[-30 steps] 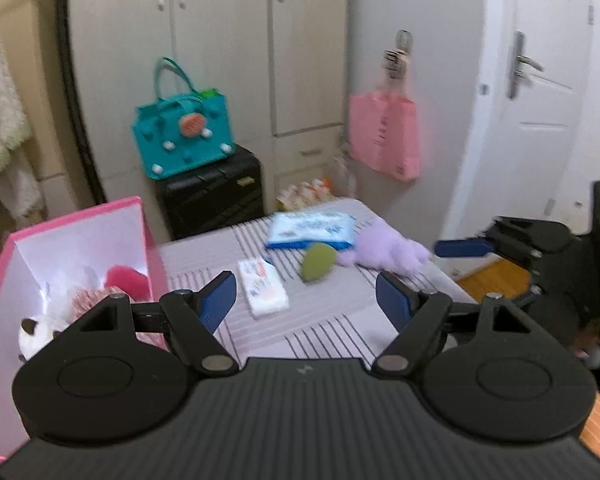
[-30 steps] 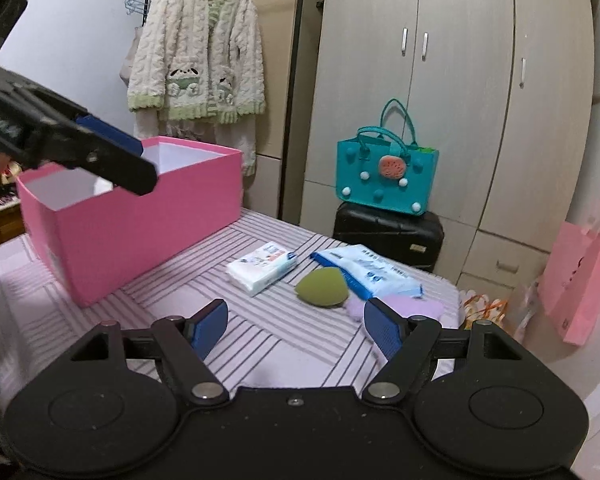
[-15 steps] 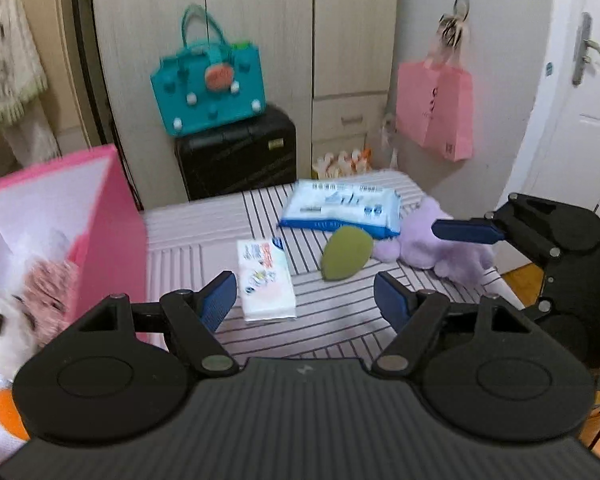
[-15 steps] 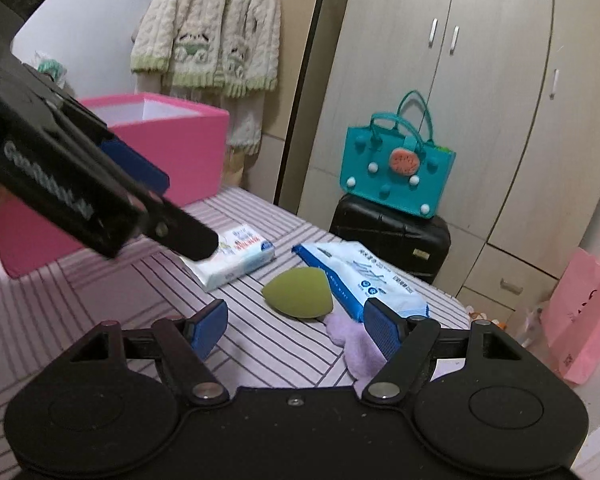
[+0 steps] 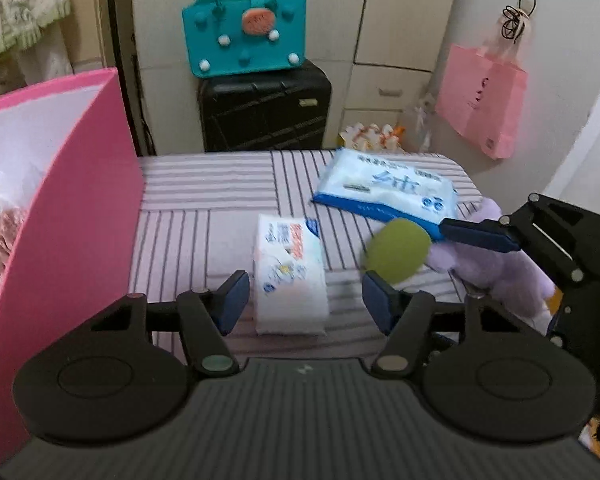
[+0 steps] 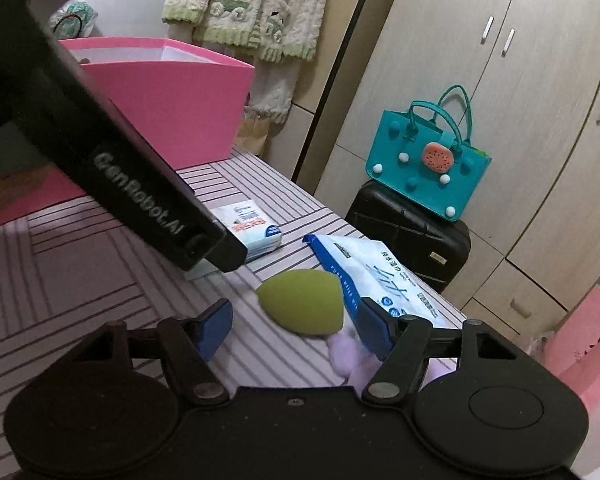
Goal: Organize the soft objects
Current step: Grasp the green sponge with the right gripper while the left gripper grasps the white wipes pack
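Note:
My left gripper [image 5: 304,306] hangs low over the striped table [image 5: 204,200], its jaws closing. A white tissue pack [image 5: 290,276] lies between its fingers, and the pads do not touch it. My right gripper [image 6: 296,330] has its jaws closing around a green egg-shaped sponge [image 6: 300,306], with a small gap at each pad. A lilac plush [image 6: 348,356] lies under its right finger. A blue wet-wipe pack [image 6: 380,272] sits just beyond the sponge. The pink box [image 5: 80,220] stands at the left with plush toys [image 5: 0,236] inside.
The left gripper's black body [image 6: 140,184] crosses the right wrist view and hides part of the tissue pack. Behind the table a teal bag [image 5: 244,32] rests on a black suitcase [image 5: 264,108]. A pink paper bag [image 5: 484,104] hangs on the wall. The table edge runs close to the plush.
Both grippers came down and closer to the table. The left one now straddles the tissue pack, the right one the green sponge. Both sets of jaws have narrowed.

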{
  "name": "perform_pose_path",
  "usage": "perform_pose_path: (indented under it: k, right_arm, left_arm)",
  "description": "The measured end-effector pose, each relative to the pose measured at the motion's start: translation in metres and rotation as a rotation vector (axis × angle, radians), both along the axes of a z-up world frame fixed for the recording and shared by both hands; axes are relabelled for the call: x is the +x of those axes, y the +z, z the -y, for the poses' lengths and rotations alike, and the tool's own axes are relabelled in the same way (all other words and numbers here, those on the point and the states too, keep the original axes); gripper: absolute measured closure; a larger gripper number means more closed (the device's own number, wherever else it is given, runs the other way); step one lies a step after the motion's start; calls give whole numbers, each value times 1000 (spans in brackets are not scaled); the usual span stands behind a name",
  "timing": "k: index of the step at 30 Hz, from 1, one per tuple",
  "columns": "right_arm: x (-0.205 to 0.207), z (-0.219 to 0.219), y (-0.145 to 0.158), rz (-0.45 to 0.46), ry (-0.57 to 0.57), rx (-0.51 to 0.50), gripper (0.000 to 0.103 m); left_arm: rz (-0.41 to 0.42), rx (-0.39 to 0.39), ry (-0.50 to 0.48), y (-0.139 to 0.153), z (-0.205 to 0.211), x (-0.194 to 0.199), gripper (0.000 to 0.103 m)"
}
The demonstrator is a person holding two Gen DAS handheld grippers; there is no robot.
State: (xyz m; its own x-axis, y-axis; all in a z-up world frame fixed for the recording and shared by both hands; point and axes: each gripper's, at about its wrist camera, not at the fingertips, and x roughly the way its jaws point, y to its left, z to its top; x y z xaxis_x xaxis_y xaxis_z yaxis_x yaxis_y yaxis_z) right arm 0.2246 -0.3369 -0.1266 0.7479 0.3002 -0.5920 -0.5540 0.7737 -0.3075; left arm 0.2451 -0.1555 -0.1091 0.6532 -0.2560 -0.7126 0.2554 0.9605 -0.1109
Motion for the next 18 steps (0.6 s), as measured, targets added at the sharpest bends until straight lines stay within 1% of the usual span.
perform_pose_path:
  k: [1, 3, 4, 6, 8, 10, 15, 18]
  right_arm:
    - [4, 0, -1, -4, -4, 1, 35]
    - [11, 1, -2, -28, -7, 18, 47]
    - [13, 2, -3, -40, -5, 33, 50]
    - [13, 3, -3, -38, -6, 57, 52]
    - [11, 2, -3, -41, -9, 70, 54]
    - [6, 4, 1, -34, -25, 93, 54]
    - [-3, 3, 3, -88, -77, 95, 54]
    - [-9, -1, 3, -77, -80, 94, 54]
  left_arm:
    - [9, 11, 3, 0, 1, 0, 41]
    - [7, 25, 11, -2, 4, 4, 41]
    - [0, 27, 13, -3, 5, 5, 41]
    - [-8, 41, 27, -6, 5, 7, 41]
    - [-4, 68, 42, -8, 6, 7, 41]
    - [0, 77, 52, -8, 4, 9, 41]
    - [-12, 67, 61, -9, 3, 13, 41]
    - [-32, 71, 78, -14, 4, 18, 41]
